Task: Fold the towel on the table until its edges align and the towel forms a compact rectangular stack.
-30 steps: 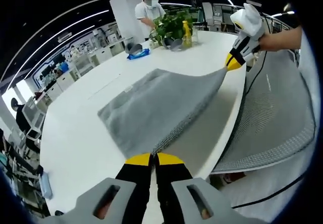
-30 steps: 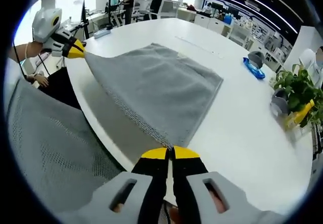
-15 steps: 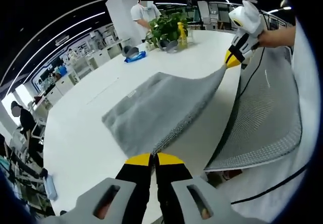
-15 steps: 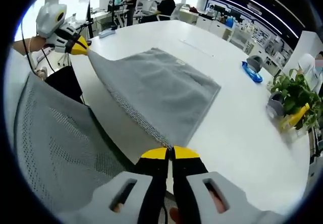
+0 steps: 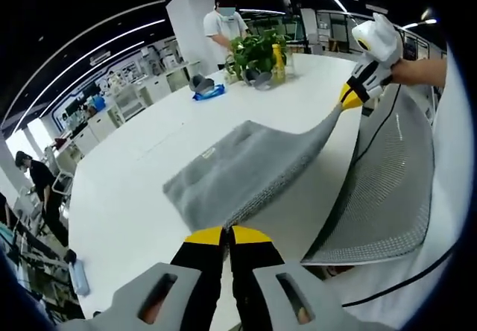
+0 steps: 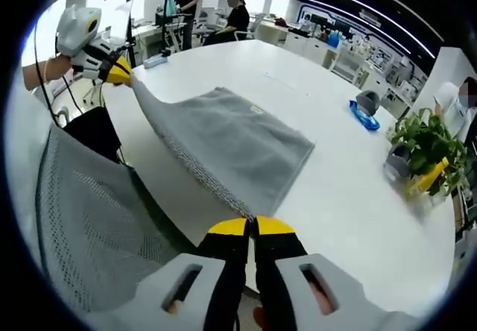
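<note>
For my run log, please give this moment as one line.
stage: fold lift | left gripper: shut on towel corner | right gripper: shut on other corner | near edge raised above table

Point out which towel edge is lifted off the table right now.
The near long edge, stretched taut between the left gripper and right gripper, is raised. The far edge with the small label lies flat on the white table.

**Towel held taut by two corners**

We see our left gripper point(image 5: 226, 234) clamped on the near corner of the grey towel point(image 5: 238, 171), its yellow-tipped fingers point(image 5: 205, 235) pressed together. The right gripper point(image 5: 350, 97) pinches the far corner above the white bench point(image 5: 127, 197). The towel's far side rests on the bench. A potted plant point(image 5: 257, 48) and a blue cloth point(image 5: 207, 91) lie well beyond.
</note>
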